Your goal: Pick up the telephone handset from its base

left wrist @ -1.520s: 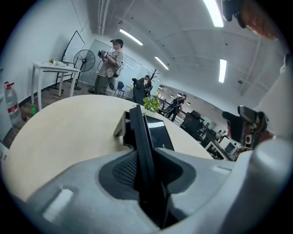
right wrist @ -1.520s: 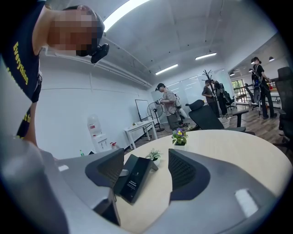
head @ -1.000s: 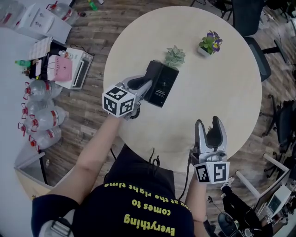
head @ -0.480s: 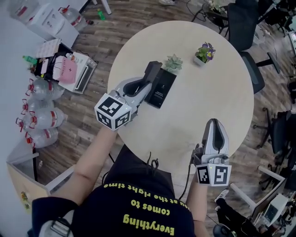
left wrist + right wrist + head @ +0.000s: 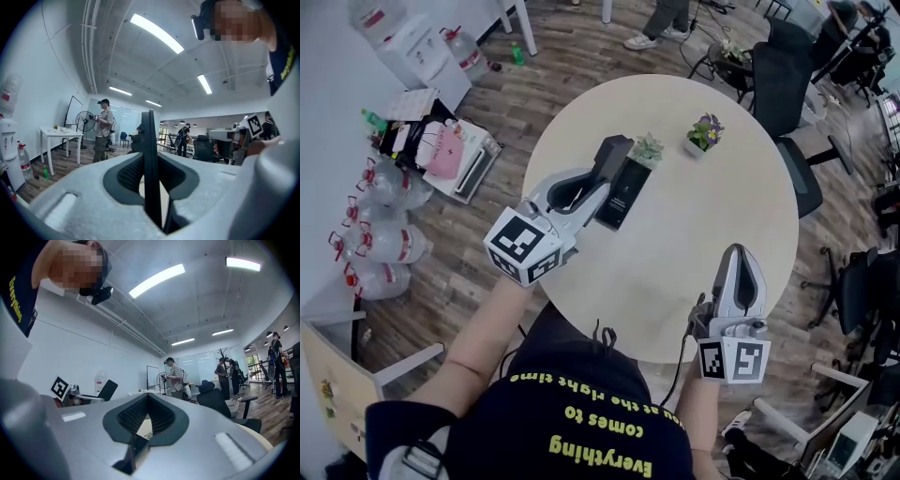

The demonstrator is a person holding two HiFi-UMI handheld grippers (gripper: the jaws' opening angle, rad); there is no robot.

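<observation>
The black telephone handset [image 5: 610, 156] is off its black base [image 5: 622, 198], which stands on the round beige table [image 5: 703, 225]. My left gripper [image 5: 592, 180] is shut on the handset and holds it above and just left of the base. In the left gripper view the handset [image 5: 149, 159] shows edge-on as a thin black blade clamped between the grey pads. My right gripper [image 5: 741, 264] hovers over the table's near right edge, shut and empty. The right gripper view shows its jaws [image 5: 147, 398] closed together, with the handset [image 5: 107, 389] raised at the far left.
Two small potted plants [image 5: 648, 148] [image 5: 704, 132] stand on the table behind the base. Office chairs [image 5: 778, 84] stand at the far right. Water bottles [image 5: 380, 239] and boxes [image 5: 441, 141] lie on the floor at the left. People stand in the background.
Both grippers have risen. The left one has lifted the handset off its base. The right gripper's jaws have closed from open to shut.
</observation>
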